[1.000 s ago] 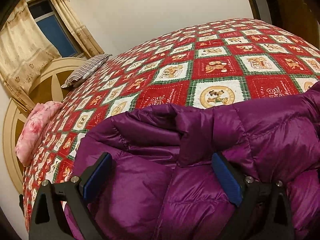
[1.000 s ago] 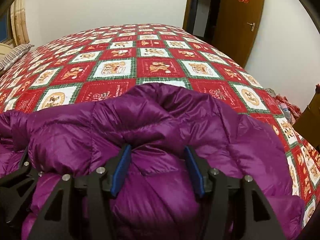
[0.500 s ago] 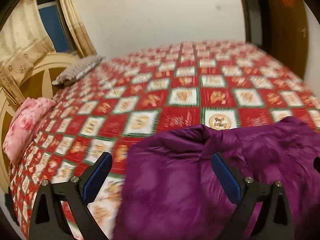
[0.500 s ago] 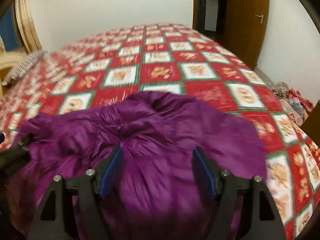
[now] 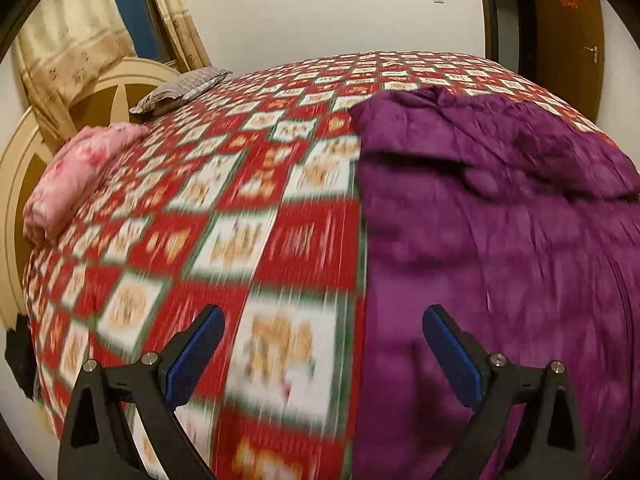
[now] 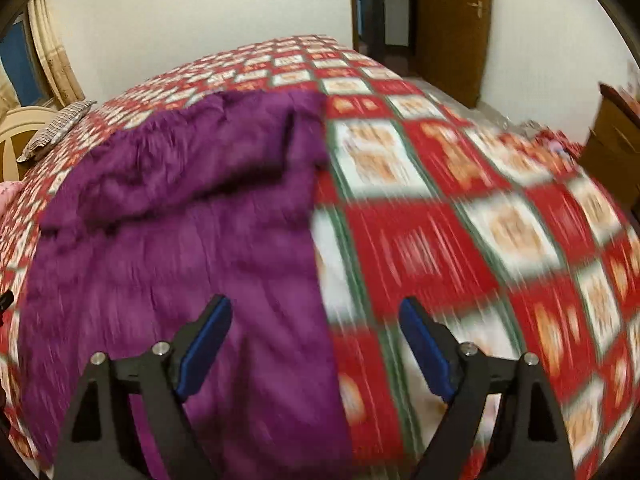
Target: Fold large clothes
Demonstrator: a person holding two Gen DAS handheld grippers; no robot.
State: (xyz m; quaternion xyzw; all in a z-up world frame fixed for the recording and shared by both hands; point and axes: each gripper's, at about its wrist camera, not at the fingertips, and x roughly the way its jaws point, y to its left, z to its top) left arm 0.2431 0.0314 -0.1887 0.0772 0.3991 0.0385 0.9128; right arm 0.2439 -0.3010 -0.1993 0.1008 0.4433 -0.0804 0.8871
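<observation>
Having let go of the puffy purple quilted coat (image 5: 500,220) lying on the red-and-white checked bedspread (image 5: 240,240), your left gripper (image 5: 320,356) and just-widened right gripper (image 6: 316,344) both gape empty, so you next need fresh grips along the coat's edges.

Black left gripper (image 5: 322,350), blue pads (image 5: 192,356), silver screws.

Warm, even indoor light, no hard shadows or glare. Both views are heavily motion-blurred: the quilt (image 5: 248,240) pattern is streaked, worst near; the purple coat (image 6: 180,240) is smeared, its seams lost. Gripper fingers (image 5: 192,352) stay sharp. Far wall (image 5: 340,12) fairly clear. Strong fisheye bulge, with dark vignette at the corners.
</observation>
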